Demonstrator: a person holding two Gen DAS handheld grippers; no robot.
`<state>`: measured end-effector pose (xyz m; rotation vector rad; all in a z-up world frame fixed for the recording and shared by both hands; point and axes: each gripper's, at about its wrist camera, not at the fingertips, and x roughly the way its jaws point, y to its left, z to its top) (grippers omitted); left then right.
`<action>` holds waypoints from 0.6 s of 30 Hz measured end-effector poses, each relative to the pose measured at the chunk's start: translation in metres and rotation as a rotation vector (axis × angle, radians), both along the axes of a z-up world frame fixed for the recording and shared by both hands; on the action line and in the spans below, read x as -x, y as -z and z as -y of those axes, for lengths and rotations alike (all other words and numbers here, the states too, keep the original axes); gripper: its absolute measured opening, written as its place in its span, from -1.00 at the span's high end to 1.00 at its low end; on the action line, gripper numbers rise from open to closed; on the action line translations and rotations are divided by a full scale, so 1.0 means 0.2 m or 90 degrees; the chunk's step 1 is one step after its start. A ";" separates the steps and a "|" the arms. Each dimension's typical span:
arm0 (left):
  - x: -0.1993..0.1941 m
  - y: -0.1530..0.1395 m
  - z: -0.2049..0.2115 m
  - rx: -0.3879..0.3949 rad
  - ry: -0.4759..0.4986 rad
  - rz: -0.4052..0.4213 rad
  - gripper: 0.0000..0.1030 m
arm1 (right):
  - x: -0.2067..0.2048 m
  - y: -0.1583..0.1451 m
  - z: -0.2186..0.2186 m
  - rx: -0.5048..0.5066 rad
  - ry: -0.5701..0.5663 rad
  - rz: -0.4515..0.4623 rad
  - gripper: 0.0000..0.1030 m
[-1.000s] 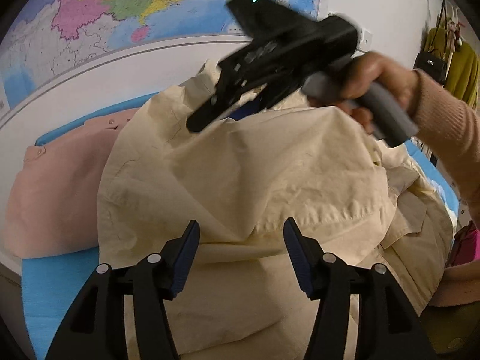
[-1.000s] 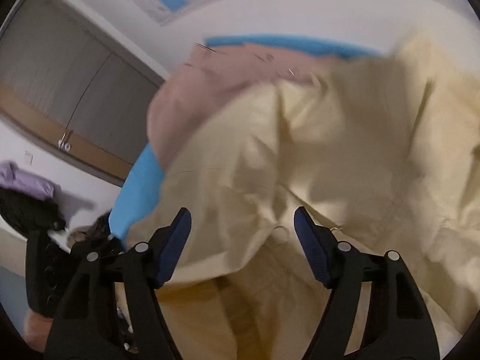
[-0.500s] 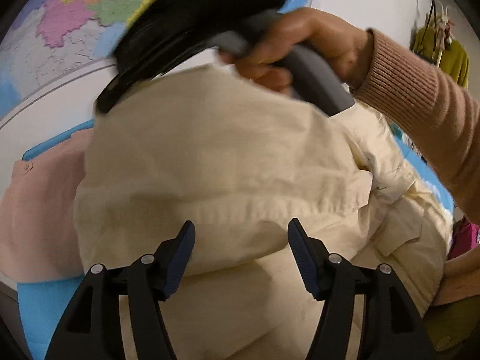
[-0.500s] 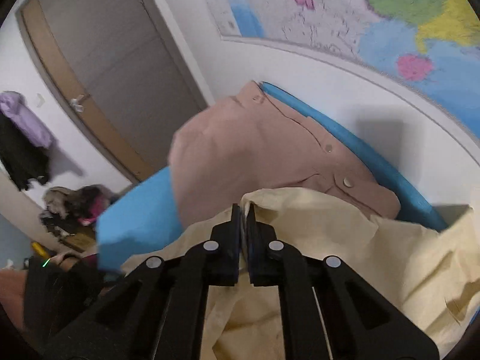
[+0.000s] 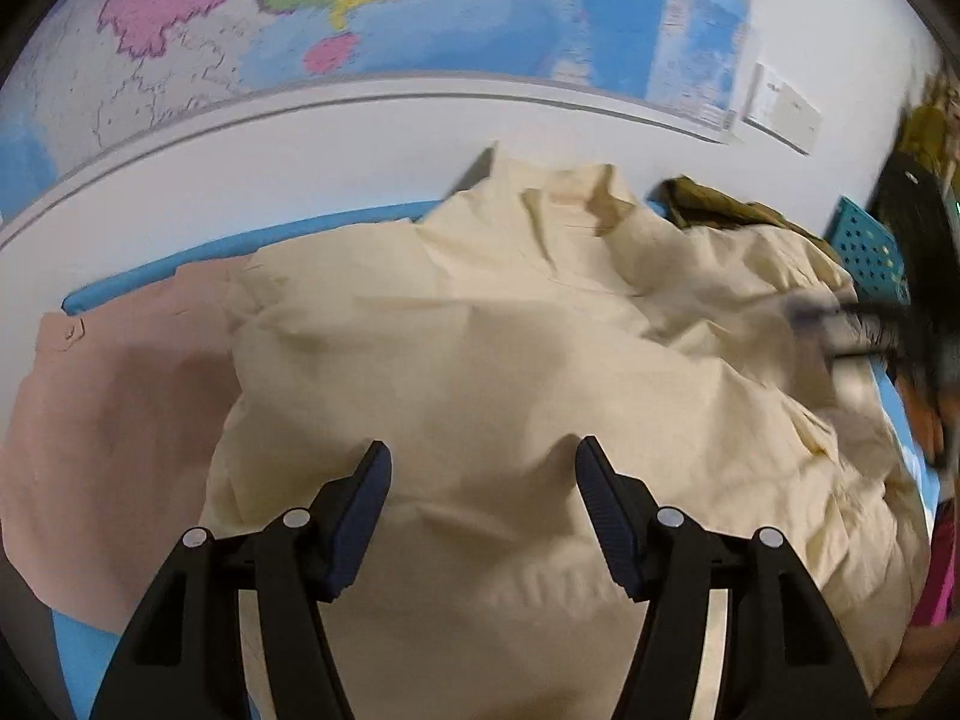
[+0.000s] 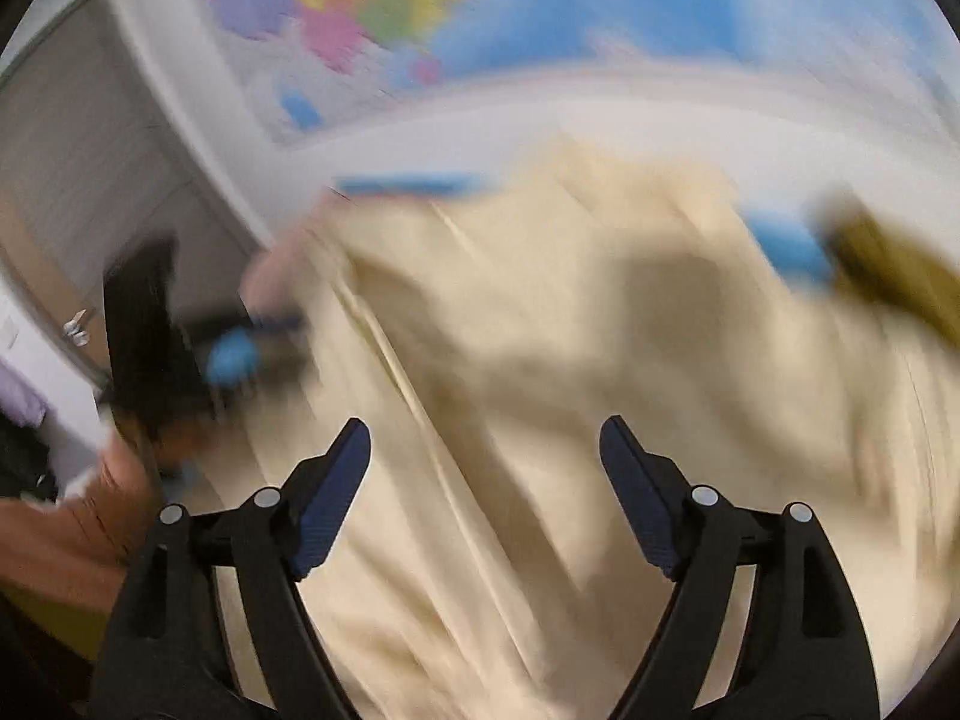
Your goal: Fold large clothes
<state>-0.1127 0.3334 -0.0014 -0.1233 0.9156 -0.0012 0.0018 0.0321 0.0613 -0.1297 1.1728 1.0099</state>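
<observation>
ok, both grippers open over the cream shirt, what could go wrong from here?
1. The cream shirt lies bunched and partly over the pink garment; a deep pinch by the left gripper might catch both layers.
2. The right wrist view is motion-blurred, so the right gripper may close on a poorly judged spot.
3. The olive garment touches the shirt's far edge and could get dragged.

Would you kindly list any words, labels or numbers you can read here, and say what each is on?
No text can be read here.
Wall map: its printed labels are too small and blurred.
White plate on the wall: no marks can be made out.
Cream garment: no label shows.
</observation>
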 end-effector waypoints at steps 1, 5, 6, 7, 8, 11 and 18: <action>-0.01 0.01 -0.02 0.009 -0.002 -0.002 -0.19 | 0.04 0.04 0.07 0.013 0.016 -0.013 -0.54; -0.04 0.03 -0.01 0.004 -0.009 -0.005 -0.19 | 0.18 0.16 0.29 0.004 0.069 -0.063 -0.55; -0.05 0.04 0.00 0.002 -0.011 -0.008 -0.19 | 0.20 0.18 0.31 0.000 0.079 -0.064 -0.58; -0.06 0.05 0.01 -0.004 -0.014 -0.013 -0.19 | 0.23 0.19 0.33 -0.004 0.087 -0.062 -0.59; -0.06 0.06 0.02 -0.016 -0.017 -0.018 -0.19 | 0.25 0.19 0.34 -0.004 0.093 -0.051 -0.59; -0.09 0.09 0.05 -0.040 -0.023 -0.027 -0.19 | 0.32 0.17 0.30 0.004 0.093 -0.014 -0.25; -0.05 0.00 0.04 -0.036 -0.045 -0.004 -0.17 | 0.34 -0.07 0.23 -0.010 0.066 0.101 0.43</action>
